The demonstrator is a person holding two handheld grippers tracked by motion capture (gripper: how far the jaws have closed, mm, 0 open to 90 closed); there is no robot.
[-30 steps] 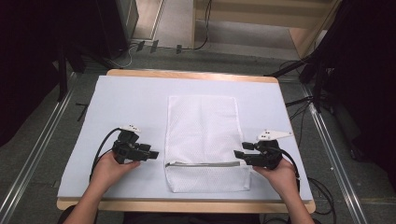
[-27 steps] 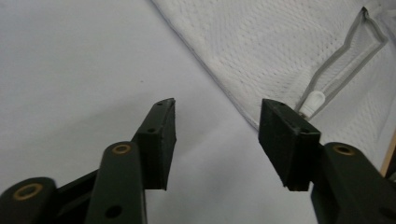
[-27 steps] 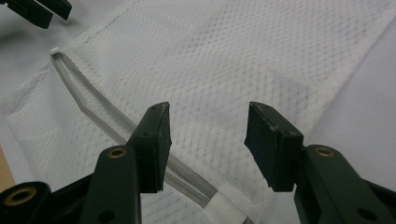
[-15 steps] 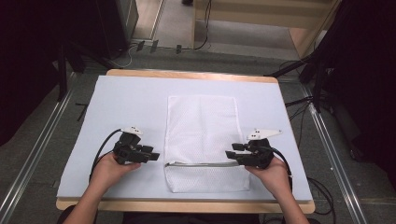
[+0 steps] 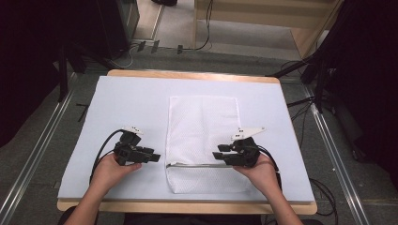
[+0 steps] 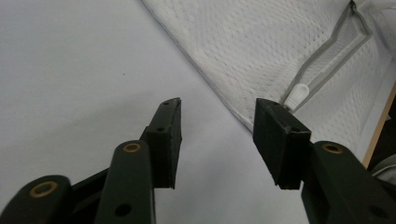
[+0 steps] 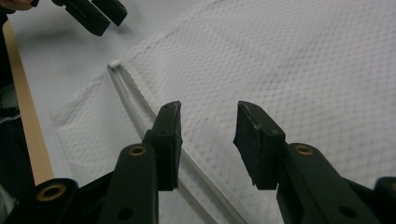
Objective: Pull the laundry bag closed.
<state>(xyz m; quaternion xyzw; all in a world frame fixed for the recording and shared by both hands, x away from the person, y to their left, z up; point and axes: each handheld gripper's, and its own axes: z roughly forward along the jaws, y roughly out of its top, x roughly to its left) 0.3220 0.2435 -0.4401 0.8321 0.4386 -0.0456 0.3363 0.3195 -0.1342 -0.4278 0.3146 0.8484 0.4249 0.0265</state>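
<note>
A white mesh laundry bag point(image 5: 202, 140) lies flat in the middle of the pale blue mat point(image 5: 126, 108), with a grey zipper point(image 5: 197, 164) running across its near end. My left gripper point(image 5: 156, 158) is open just left of the bag's edge, at the zipper's white pull tab point(image 6: 297, 94). My right gripper point(image 5: 217, 155) is open and low over the bag's right part, just above the zipper line point(image 7: 140, 112). Nothing sits between either pair of jaws. The mesh bag point(image 7: 289, 60) spreads under the right jaws, and the left gripper point(image 7: 93, 14) appears far off.
The mat covers a wooden table whose edge point(image 5: 187, 206) runs along the front. Dark cabinets, cables point(image 5: 300, 112) and metal floor rails point(image 5: 28, 154) surround the table. Bare mat lies to the left and right of the bag.
Both grippers have moved inward toward the bag's zipper. The right one has travelled from the bag's right edge onto the mesh. The left one has crept closer to the pull tab.
</note>
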